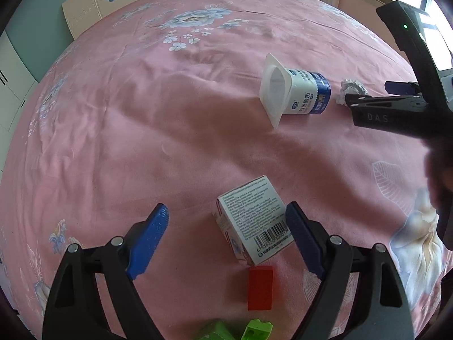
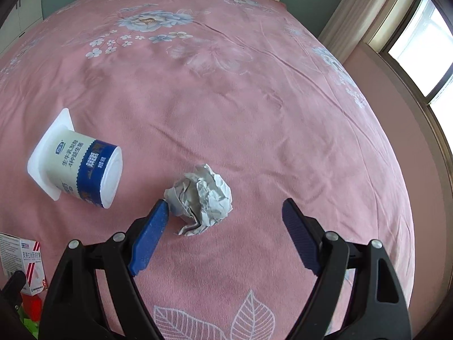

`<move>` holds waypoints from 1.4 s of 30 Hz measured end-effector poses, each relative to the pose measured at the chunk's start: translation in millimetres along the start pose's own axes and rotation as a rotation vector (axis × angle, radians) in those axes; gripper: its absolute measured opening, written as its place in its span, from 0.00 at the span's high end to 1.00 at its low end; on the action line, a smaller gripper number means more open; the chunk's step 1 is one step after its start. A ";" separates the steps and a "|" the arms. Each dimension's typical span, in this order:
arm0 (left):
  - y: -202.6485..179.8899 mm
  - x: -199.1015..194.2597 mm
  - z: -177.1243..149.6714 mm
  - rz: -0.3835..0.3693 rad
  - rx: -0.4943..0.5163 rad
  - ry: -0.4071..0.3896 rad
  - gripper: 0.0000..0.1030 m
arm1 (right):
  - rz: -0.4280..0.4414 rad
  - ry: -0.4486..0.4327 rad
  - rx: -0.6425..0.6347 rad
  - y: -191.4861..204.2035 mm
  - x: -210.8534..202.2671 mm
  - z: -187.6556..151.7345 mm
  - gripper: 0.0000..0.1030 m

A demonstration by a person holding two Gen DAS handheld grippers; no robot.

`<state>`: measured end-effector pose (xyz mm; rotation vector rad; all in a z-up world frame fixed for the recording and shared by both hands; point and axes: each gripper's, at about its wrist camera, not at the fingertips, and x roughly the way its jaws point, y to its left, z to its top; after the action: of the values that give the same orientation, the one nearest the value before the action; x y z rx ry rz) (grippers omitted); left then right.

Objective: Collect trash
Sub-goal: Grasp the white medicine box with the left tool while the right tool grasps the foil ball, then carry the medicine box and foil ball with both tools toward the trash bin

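Pink floral bedspread (image 1: pixel 141 130) fills both views; everything lies on it.

Yogurt cup (image 2: pixel 85 170) is tipped on its side. From your right wrist you see its flat bottom facing the camera, long axis running up-left toward the square rim. From your left wrist the same cup (image 1: pixel 300 93) shows its open mouth instead, axis running left to right, mouth left.

Small carton (image 1: pixel 254 221) lies tilted, barcode face up, long axis running from upper left to lower right. It sits between your left gripper (image 1: pixel 226 221) fingers, nearer the right-hand pad, possibly touching it; contact hard to confirm. Left tongs are spread wide, pinching nothing. The right wrist catches only a corner of this carton (image 2: pixel 25 257) at its left edge.

Crumpled paper ball (image 2: pixel 202 198) lies just right of the cup, no clear long axis. Your right gripper (image 2: pixel 226 212) is spread, the ball between its fingers, against the left-hand pad. The left wrist shows just a sliver of the ball (image 1: pixel 351 87) behind that gripper.

Only the left wrist shows the red block (image 1: pixel 260 287) lying just below the carton, and green blocks (image 1: pixel 254 330) at the bottom edge.
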<state>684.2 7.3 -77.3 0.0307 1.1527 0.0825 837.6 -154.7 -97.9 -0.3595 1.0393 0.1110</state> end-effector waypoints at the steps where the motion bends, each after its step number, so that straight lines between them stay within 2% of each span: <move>1: -1.2 3.6 3.1 -0.013 -0.001 0.004 0.16 | 0.017 0.008 0.006 0.5 4.9 1.3 0.21; 5: -11.8 12.7 7.9 -0.023 0.019 0.015 0.16 | 0.065 0.015 0.014 7.0 15.3 0.5 0.22; 7: -15.7 19.1 9.3 -0.032 0.025 0.028 0.20 | 0.087 0.024 0.011 11.5 18.9 -0.2 0.38; 10: -19.7 33.9 8.4 -0.035 0.033 0.076 0.44 | 0.136 0.031 0.015 17.7 19.0 -3.1 0.57; 11: -20.1 39.0 7.3 -0.041 0.031 0.095 0.55 | 0.142 0.030 0.012 19.6 18.0 -3.7 0.58; 16: -21.3 39.3 5.4 -0.037 0.048 0.071 0.56 | 0.132 0.029 0.005 21.8 10.6 -10.4 0.60; 21: -26.9 20.2 1.3 -0.005 0.117 0.025 0.56 | 0.104 0.009 0.003 15.2 -6.2 -23.5 0.60; 25: -27.8 -5.8 -3.8 -0.003 0.133 -0.004 0.56 | 0.097 0.003 0.040 0.2 -29.3 -36.6 0.60; 30: -26.4 -54.3 -12.8 0.017 0.160 -0.060 0.56 | 0.059 -0.033 0.033 -10.4 -84.3 -57.8 0.60; 37: -18.5 -149.6 -33.7 0.008 0.178 -0.153 0.56 | 0.020 -0.082 0.064 -21.3 -189.5 -97.5 0.60; 42: -15.9 -217.3 -64.1 0.008 0.214 -0.222 0.56 | -0.022 -0.112 0.060 -17.5 -269.5 -140.8 0.60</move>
<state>538.7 -27.3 93.7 0.2285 0.9351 -0.0368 589.7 -198.0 73.6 -0.3065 0.9261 0.0794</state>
